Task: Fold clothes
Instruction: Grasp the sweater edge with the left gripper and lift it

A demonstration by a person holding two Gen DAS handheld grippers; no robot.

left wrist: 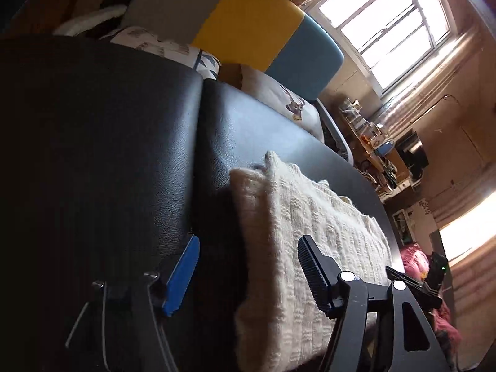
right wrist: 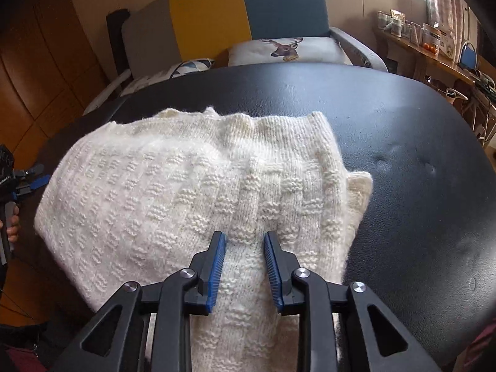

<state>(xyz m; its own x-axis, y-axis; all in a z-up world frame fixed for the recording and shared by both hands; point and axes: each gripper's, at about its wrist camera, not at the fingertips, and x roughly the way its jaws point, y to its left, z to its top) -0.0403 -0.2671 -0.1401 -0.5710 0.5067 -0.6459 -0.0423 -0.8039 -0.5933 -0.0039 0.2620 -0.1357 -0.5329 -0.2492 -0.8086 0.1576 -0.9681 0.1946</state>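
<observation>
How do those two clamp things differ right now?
The left gripper stands wide open with nothing between its pads, beside the folded cream sweater. The right gripper is much narrower, its pads pinching a ridge of the sweater. The left sits at the sweater's edge; the right is over it. Both have blue pads on black fingers.

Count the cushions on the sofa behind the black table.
2: the deer cushion below the blue backrest, the triangle-patterned cushion to its left below the yellow one. More may be hidden behind the table.
</observation>
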